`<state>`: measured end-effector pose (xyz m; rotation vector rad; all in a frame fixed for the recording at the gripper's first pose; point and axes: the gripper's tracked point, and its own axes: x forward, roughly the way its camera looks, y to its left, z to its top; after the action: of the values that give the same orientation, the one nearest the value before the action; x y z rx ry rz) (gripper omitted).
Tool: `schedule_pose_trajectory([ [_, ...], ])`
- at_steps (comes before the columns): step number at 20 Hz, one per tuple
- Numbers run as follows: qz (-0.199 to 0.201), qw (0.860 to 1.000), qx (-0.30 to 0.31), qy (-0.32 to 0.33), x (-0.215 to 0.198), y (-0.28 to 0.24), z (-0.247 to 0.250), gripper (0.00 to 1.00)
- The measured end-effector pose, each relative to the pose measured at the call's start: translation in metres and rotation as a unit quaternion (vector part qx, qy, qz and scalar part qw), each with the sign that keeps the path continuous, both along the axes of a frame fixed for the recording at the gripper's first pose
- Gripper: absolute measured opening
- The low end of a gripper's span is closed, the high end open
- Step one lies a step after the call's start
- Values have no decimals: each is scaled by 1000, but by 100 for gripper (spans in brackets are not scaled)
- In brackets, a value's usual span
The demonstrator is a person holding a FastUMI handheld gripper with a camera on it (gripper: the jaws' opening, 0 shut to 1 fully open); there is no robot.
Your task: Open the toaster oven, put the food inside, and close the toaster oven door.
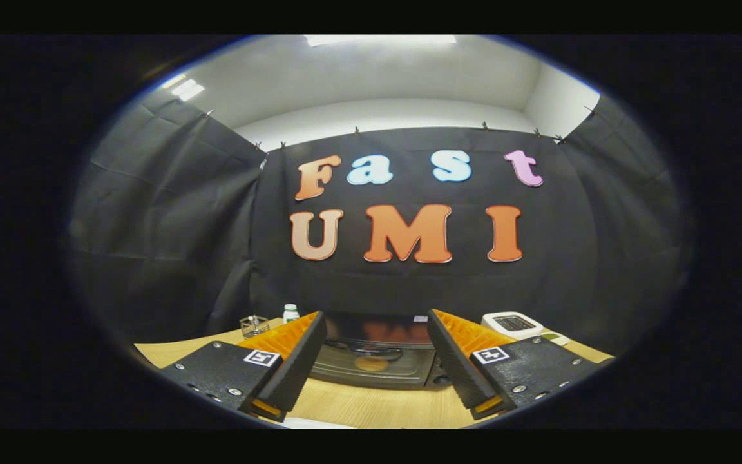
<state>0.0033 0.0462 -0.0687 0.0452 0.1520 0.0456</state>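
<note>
The gripper (376, 361) hangs above the table (371, 406), its fingers (294, 361) spread wide with nothing between them. Just ahead, framed in the gap, sits the oven (376, 361), door shut. Left of the oven stand a small glass (254, 325) and a white bottle (290, 313); right of it, a white device (511, 324).

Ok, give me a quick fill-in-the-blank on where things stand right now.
1. The gripper fingers are spread ____, with nothing between them.
2. The toaster oven sits beyond the fingers with its door ____.
3. A white-capped bottle stands beside a small ____ container on the table.
4. The white device sits on the ____ side of the oven from the bottle.

Missing words: open; shut; clear; opposite
</note>
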Motion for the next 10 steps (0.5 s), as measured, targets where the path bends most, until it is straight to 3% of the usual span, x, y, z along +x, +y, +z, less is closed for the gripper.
schedule_pose_trajectory([
  [5, -14, 999, -13, -36, -28, -22, 49, 93],
  [10, 2, 999, -18, -45, -50, -25, 78, 93],
])
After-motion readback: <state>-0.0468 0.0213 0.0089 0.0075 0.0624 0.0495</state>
